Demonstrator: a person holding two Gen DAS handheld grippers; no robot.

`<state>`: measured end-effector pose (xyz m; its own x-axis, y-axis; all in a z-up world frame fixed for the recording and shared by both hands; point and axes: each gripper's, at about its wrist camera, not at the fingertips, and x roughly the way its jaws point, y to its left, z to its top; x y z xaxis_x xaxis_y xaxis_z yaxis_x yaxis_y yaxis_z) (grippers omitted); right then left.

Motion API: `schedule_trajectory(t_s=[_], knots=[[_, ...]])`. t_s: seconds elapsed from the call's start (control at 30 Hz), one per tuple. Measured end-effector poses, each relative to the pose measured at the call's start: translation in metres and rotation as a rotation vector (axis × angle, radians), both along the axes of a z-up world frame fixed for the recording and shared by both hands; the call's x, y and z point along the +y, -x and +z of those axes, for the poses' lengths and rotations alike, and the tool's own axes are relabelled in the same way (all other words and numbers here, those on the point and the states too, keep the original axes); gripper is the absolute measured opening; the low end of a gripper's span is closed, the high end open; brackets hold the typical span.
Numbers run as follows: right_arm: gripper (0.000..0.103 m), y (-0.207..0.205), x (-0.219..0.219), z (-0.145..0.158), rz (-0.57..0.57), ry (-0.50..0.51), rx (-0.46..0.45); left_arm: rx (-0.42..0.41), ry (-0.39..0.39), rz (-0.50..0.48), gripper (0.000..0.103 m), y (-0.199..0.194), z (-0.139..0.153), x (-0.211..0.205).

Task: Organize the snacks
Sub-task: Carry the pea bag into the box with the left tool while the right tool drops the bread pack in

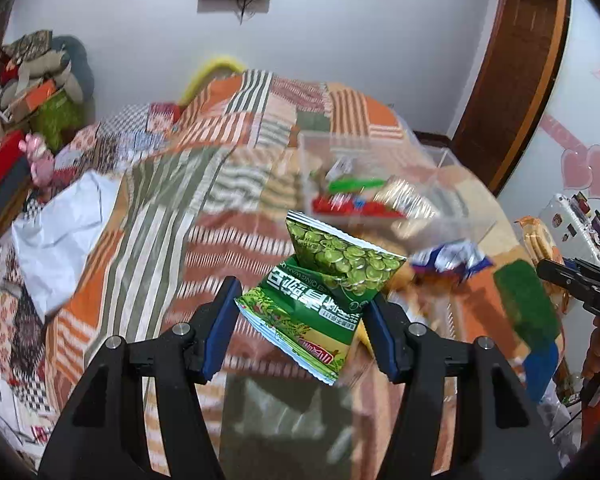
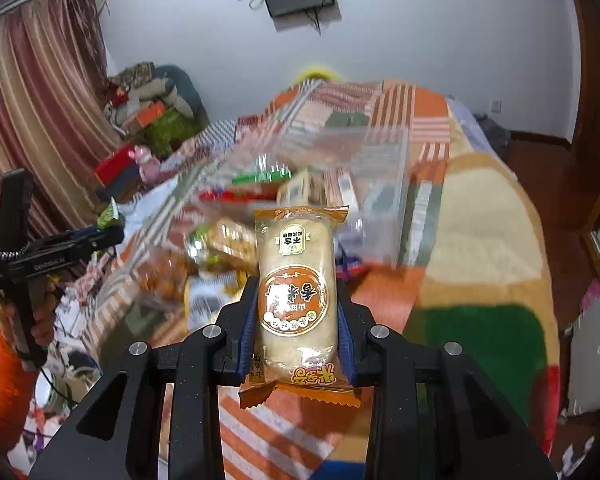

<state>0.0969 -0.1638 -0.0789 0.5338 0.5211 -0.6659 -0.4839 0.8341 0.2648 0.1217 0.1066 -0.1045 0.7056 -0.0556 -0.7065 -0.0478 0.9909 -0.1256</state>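
Note:
My left gripper (image 1: 302, 312) is shut on a green pea snack packet (image 1: 324, 292), held crumpled above the bed. My right gripper (image 2: 296, 304) is shut on an orange-trimmed rice cracker packet (image 2: 296, 296), held upright above the bed. A clear plastic box (image 1: 380, 176) with several snacks inside stands ahead on the patchwork bedspread; it also shows in the right wrist view (image 2: 364, 184). Loose snack packets (image 1: 448, 260) lie in front of the box, and more show in the right wrist view (image 2: 216, 248). The left gripper appears at the left of the right wrist view (image 2: 60, 248).
The patchwork bedspread (image 1: 204, 208) covers a bed. A white sheet (image 1: 60, 232) lies at its left. Boxes and clutter (image 1: 28, 92) pile up by the left wall. A wooden door (image 1: 516, 64) stands at the right. A curtain (image 2: 32, 128) hangs at the left.

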Motion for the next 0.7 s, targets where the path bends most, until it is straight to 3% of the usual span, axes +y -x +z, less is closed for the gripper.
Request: schedule_trajectory(t_s=[0.33, 0.7], knots=[[0.031, -0.024, 0.003, 0.024, -0.037, -0.041, -0.086, -0.075, -0.017, -0.075, 0.059, -0.044, 0.036, -0.036], [0.031, -0.063, 0.008, 0.028, -0.086, -0.079, -0.110, -0.061, -0.022, -0.135, 0.060, -0.098, 0.033, -0.069]])
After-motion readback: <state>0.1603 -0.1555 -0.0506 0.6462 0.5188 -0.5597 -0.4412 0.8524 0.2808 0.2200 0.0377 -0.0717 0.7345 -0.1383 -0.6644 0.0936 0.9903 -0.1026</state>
